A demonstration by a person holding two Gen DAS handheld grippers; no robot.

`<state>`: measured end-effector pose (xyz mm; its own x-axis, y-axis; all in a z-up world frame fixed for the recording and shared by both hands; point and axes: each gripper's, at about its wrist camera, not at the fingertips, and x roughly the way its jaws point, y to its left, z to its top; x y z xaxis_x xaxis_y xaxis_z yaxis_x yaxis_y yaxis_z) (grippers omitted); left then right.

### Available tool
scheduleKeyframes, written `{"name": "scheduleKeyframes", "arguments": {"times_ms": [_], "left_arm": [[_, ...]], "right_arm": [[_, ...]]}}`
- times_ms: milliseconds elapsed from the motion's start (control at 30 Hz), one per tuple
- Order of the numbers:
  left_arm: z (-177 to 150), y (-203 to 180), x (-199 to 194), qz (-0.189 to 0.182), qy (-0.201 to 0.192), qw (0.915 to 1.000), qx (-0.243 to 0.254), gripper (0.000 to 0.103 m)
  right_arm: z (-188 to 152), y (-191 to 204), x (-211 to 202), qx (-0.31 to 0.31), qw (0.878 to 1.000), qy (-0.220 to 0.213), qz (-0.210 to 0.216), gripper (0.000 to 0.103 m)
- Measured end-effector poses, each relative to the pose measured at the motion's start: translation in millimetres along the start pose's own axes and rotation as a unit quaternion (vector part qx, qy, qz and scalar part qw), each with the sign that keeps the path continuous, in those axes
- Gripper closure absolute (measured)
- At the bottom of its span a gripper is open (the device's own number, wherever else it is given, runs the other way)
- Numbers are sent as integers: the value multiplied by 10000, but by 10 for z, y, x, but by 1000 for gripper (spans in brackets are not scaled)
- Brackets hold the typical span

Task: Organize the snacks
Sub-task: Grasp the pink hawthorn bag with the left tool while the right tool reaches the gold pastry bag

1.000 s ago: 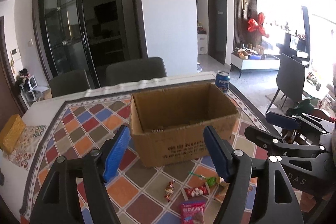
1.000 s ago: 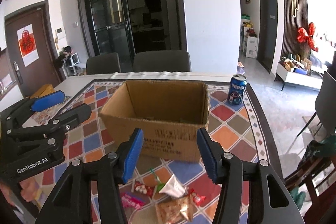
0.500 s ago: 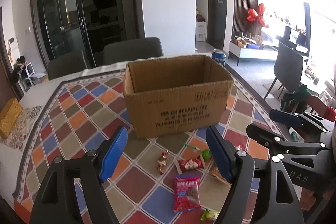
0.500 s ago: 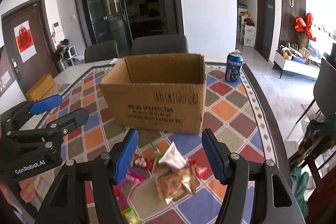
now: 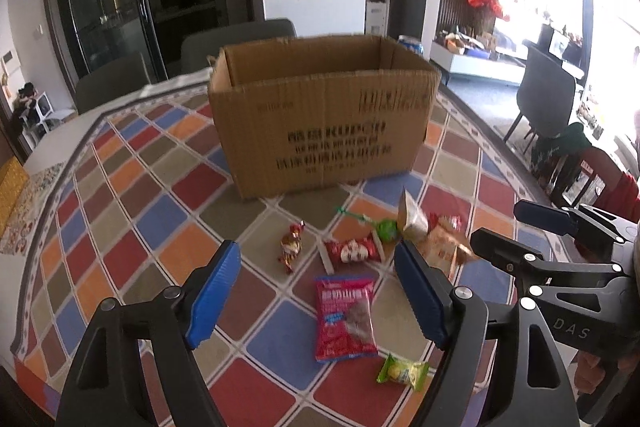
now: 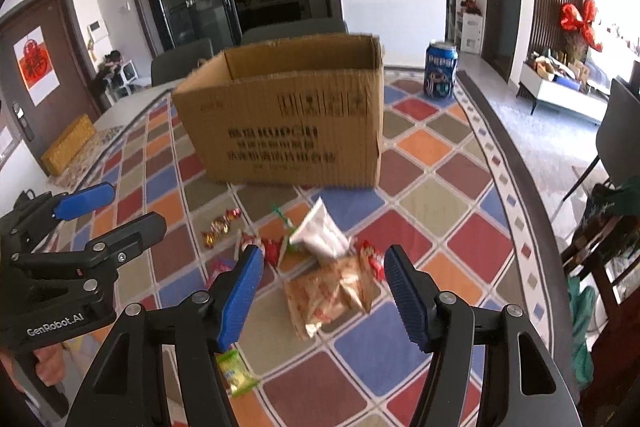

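Sunlit dining room, patchwork-tiled counter (image 5: 160, 187). Nearest, left gripper (image 5: 316, 291) tilted down over a red packet (image 5: 344, 319), fingers apart and just widened, nothing between. Beside it, right gripper (image 6: 324, 291) angled down above a tan crinkly bag (image 6: 328, 291), fingers likewise spread after opening, empty. Also scattered: a green sachet (image 5: 402, 373), a wrapped candy (image 5: 291, 245). Probably light, soft, slippery film; best pinched across flat middles or at crimped seams. Farther back, open cardboard box (image 5: 320, 123); beyond it, a blue can (image 6: 440, 69).
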<state>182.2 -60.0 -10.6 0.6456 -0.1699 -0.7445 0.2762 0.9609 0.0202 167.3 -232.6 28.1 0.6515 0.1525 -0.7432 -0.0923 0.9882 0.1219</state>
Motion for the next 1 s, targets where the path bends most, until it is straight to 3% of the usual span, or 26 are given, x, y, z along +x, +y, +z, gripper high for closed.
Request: {"name": "scheduleKeyframes", "arguments": {"times_ms": [500,1000], "left_arm": [[-337,-9,505,-93,866,9962,-17,24],[-507,-54,916,-198,1459,9891,-22,24]], "right_arm": [[-321,-111,392,251,9969,743,-1,39],[-366,-129,723,427,9936,1039,117,39]]}}
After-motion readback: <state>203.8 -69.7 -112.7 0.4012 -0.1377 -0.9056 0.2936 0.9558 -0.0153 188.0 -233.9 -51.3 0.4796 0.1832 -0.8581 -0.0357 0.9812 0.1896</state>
